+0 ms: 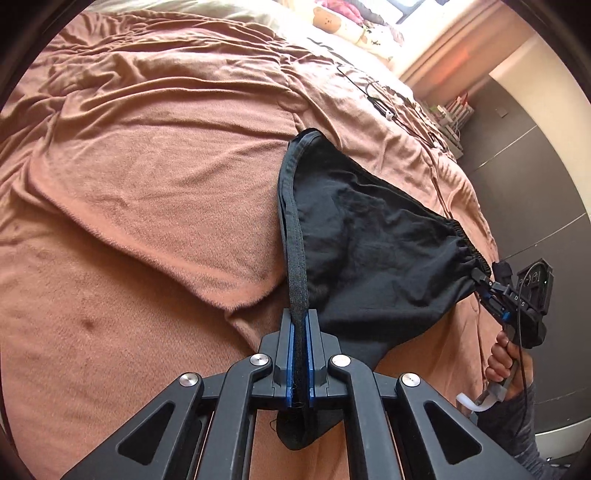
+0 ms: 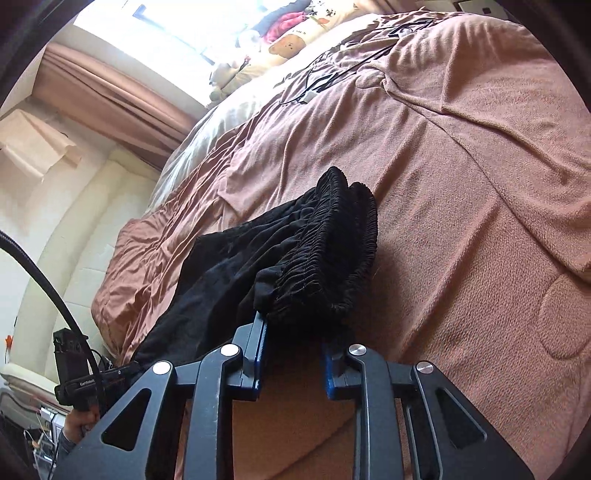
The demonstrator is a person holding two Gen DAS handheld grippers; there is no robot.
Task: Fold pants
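Left claw [image 1: 300, 325] is clamped tight on the hem band of the black pants [image 1: 369, 236], blue pads squeezing the strip with basically no gap. From that wrist view the pants hang stretched out above the brown blanket [image 1: 147, 184] on the bed, running over to the right claw [image 1: 478, 277], which bites the gathered elastic waistband at the far end. You can see a hand [image 1: 502, 358] gripping that tool's handle, with a grey sleeve below it. Pillows and a plush bear [image 1: 328, 18] sit way up at the head of the bed, plus some cables lying on the blanket.

Switching to the right wrist view: right claw [image 2: 295, 354] sits fairly narrow, its jaws pinching a bunched wad of the pants [image 2: 295, 251] waistband, with the ruffled elastic piled up just ahead of the pads. Fabric trails off to the lower left toward the left claw [image 2: 129, 369], whose jaws I can't really make out here. Curtain [image 2: 110, 96] and a bright window are in the upper left.
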